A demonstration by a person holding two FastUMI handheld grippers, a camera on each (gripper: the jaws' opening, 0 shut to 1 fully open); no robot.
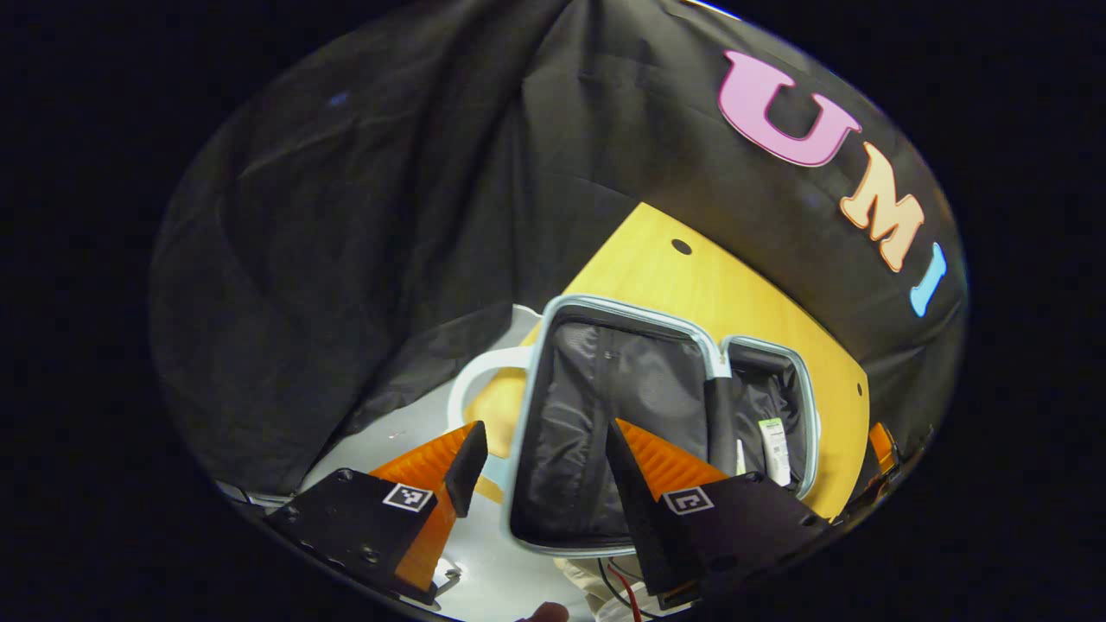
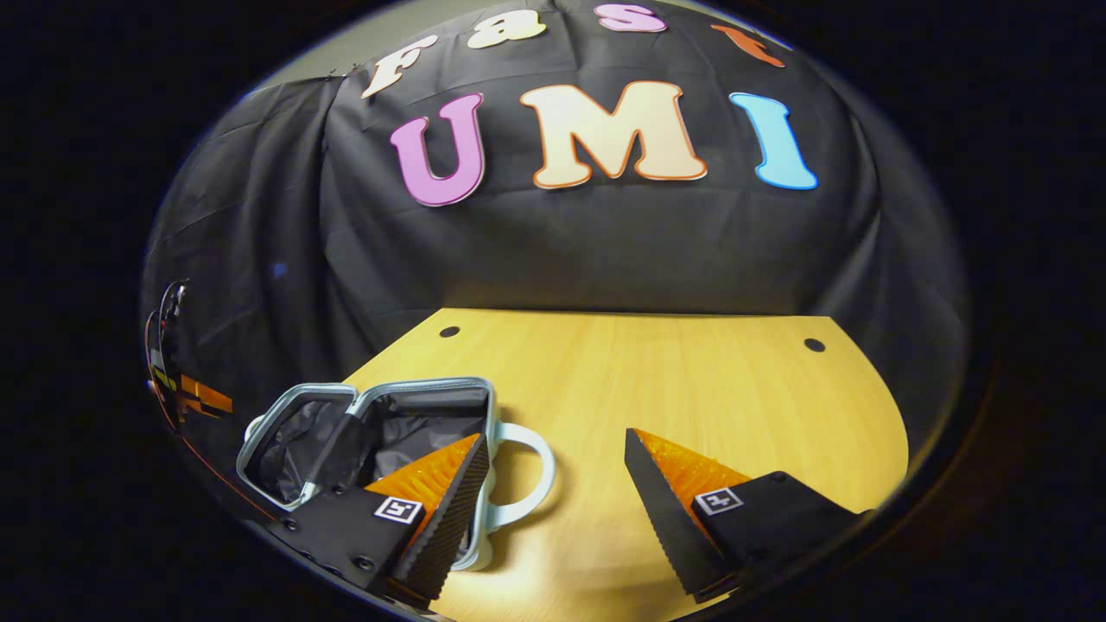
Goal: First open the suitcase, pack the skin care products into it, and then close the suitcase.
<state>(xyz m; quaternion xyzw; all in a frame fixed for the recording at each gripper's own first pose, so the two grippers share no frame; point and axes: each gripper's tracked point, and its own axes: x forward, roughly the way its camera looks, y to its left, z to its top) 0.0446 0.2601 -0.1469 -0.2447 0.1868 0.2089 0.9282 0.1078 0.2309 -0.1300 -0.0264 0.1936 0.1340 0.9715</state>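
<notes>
The suitcase (image 1: 605, 432) lies open on the wooden table (image 1: 691, 285), both halves lined in dark fabric with a pale blue-grey rim and a white handle (image 1: 471, 380) at one end. In the left gripper view a white tube (image 1: 775, 449) of skin care rests in the far half, against the rim; it carries a label with a green patch, but the print is too small to read. A second slim white item (image 1: 740, 456) lies just beside it.

The left gripper (image 1: 540, 453) hangs above the near half of the case with its jaws spread wide and nothing between them. The right gripper (image 2: 553, 466) hovers over the bare tabletop (image 2: 657, 389), also spread and empty, its left finger just in front of the suitcase handle (image 2: 527, 475). Each gripper body bears a small square black-and-white marker (image 2: 397, 509).

The table is light yellow wood with small dark holes (image 2: 814, 345) near its back corners. Black draped cloth (image 2: 605, 250) walls the booth behind it.
</notes>
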